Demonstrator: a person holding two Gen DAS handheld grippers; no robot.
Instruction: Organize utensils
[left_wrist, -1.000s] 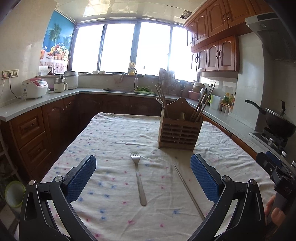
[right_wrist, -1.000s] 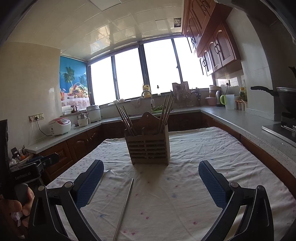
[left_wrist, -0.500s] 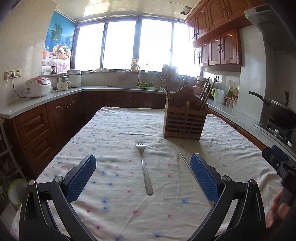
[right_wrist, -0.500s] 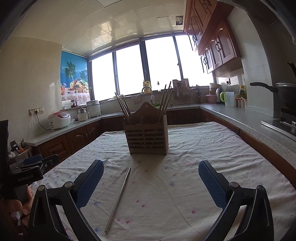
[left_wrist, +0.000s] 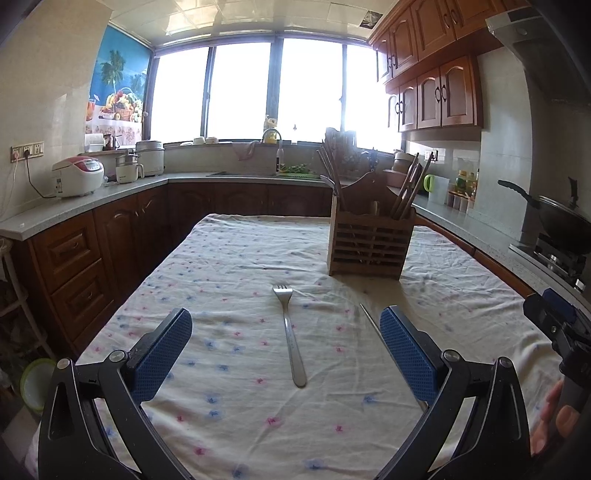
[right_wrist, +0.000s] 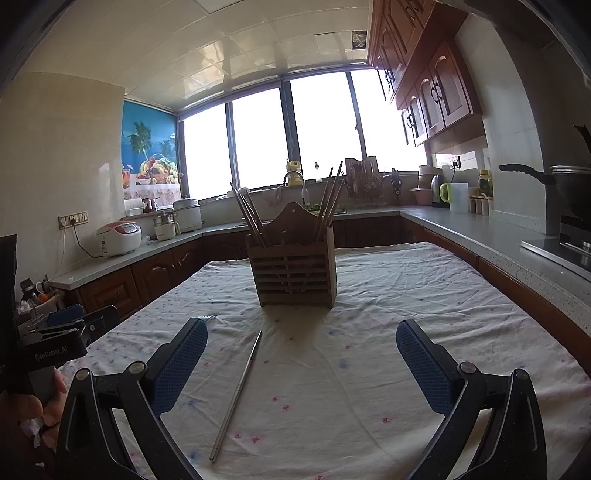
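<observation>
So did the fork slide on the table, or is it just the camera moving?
No. The fork keeps the same spot relative to the wooden utensil holder and the tablecloth's dots; only the camera's view shifted.

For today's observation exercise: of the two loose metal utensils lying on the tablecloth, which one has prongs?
The silver metal fork, lying left of the thin straight metal chopstick, whose shaft is plain.
</observation>
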